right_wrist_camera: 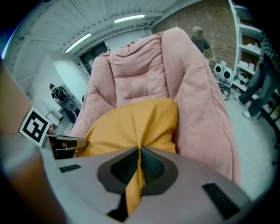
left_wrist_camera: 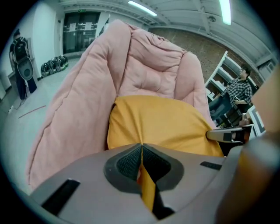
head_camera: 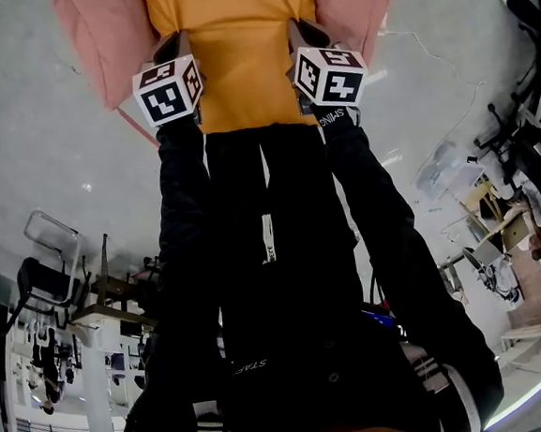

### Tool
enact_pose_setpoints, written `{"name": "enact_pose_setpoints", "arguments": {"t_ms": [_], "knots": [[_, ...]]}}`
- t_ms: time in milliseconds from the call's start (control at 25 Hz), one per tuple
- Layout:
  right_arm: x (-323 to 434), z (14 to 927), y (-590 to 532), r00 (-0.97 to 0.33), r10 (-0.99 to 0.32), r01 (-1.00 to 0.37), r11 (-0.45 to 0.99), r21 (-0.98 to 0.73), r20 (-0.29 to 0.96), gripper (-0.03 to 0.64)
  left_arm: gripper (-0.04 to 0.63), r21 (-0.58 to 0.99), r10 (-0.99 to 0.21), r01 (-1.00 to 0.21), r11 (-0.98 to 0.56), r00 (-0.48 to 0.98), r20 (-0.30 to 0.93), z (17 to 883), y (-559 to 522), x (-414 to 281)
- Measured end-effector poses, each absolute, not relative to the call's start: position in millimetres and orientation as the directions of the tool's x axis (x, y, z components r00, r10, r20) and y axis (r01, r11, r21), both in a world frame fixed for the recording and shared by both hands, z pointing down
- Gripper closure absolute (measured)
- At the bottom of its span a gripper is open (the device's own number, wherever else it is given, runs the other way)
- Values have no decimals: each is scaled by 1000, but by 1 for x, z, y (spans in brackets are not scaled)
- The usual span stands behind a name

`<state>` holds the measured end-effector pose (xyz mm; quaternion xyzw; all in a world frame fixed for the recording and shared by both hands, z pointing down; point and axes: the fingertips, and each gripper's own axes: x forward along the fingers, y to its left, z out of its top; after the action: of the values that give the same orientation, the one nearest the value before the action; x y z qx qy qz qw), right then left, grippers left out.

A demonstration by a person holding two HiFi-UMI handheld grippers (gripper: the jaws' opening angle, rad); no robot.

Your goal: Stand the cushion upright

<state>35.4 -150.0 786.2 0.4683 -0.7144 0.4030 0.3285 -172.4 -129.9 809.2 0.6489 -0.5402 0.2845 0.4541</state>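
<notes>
L claw [left_wrist_camera: 141, 151] clamped on a pinch of the yellow cushion [left_wrist_camera: 162, 122], near edge, left side; R claw [right_wrist_camera: 140, 154] same, jaws tight on yellow fabric, right side; cushion sits in seat of pink padded lounger [left_wrist_camera: 144, 65], btwn its arms, far edge at backrest; lounger on pale floor [head_camera: 42, 183].

On the floor [head_camera: 38, 137]: padded chair [head_camera: 95, 38]. In the chair's hollow, in front of its back and between its two side bolsters: cushion [head_camera: 237, 44]. At the cushion's near edge, left of the chair's middle: left gripper [left_wrist_camera: 141, 146], pinched onto a fold of cushion cloth. Same edge, right of the chair's middle: right gripper [right_wrist_camera: 140, 151], likewise pinched onto cloth. Beyond the chair, off to its left, well apart: speaker [left_wrist_camera: 26, 70]. Off to its right: shelving [left_wrist_camera: 221, 70], with a person [left_wrist_camera: 239, 89] beside.
</notes>
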Motion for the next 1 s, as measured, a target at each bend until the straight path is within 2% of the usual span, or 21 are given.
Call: {"name": "enact_pose_setpoints", "arguments": {"t_ms": [400,720,1000], "knots": [[41,663,-148,-317,-541,-945,249,-211,779,596,589,307,-540,-951,-25,271,797,686,-132,-169],[35,579,-212,-258,-670,-965,213,-153,696,595,589,303,-670,-949,-87,281,687,595,-207,-176],[26,531,-289,-262,-771,-965,217,-147,581,595,589,275,-777,-956,-102,249,577,537,-284,-187]]}}
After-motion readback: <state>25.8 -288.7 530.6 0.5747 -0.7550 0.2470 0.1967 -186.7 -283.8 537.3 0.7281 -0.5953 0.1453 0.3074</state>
